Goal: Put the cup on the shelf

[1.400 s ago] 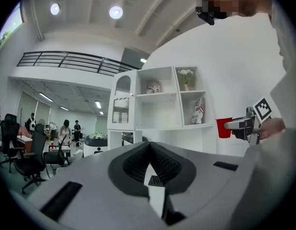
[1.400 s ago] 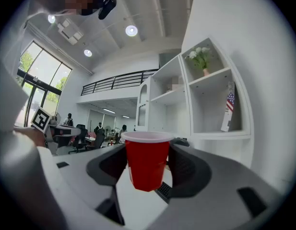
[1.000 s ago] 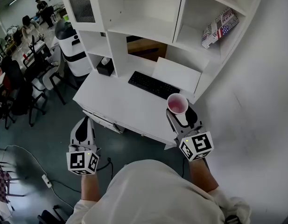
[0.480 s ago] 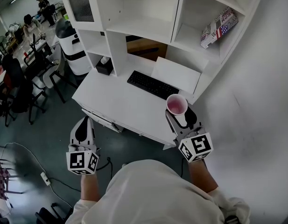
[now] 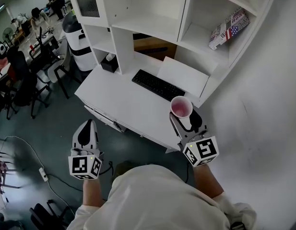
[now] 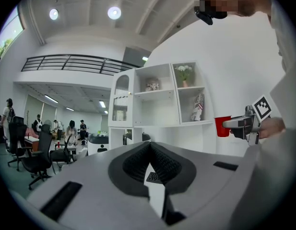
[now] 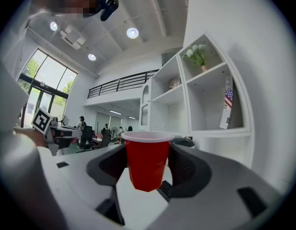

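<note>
Right hand-held gripper [image 5: 185,120] still clamps the red cup [image 5: 181,107], unmoved; left hand-held gripper [image 5: 86,128] clenched, empty.

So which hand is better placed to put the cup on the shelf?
Right. The right tongs grip the red plastic cup upright, facing the open compartments of the white shelf unit. The left tongs are shut and empty, off the front edge of the white desk.

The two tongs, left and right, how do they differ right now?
The left tongs are shut and empty; the right tongs clamp a red cup. The left tongs hang over the floor; the right tongs are over the desk corner. Both point toward the shelves.
</note>
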The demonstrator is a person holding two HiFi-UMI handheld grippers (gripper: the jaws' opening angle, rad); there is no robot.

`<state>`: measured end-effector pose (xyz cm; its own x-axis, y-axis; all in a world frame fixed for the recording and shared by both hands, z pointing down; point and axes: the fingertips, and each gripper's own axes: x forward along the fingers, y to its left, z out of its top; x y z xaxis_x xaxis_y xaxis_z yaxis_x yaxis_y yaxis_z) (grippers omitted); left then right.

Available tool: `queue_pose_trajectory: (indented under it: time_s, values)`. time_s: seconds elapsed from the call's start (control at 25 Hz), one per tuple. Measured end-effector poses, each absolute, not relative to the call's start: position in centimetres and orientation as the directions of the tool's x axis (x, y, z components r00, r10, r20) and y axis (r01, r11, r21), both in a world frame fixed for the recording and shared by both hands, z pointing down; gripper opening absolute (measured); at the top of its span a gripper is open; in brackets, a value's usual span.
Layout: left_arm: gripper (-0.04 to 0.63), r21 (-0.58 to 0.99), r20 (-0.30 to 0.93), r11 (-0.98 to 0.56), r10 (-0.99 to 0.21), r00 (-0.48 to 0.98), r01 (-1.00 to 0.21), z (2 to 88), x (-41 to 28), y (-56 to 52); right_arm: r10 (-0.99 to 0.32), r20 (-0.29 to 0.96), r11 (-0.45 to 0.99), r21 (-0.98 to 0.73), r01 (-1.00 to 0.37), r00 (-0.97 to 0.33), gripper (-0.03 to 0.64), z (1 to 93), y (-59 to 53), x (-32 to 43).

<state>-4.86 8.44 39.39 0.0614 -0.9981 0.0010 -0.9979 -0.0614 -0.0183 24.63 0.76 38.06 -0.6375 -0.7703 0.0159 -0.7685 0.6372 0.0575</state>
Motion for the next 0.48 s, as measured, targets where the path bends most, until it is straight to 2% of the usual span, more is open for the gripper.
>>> queue_pose_trajectory:
  time_s: [0.48]
  values:
    - [0.002,-0.001,0.015,-0.062,-0.998,0.062,-0.998,40.7,-6.1,6.0,-0.761,0.025,0.649,0.053,-0.759,-0.649,0.275,38.8,-1.5,22.8]
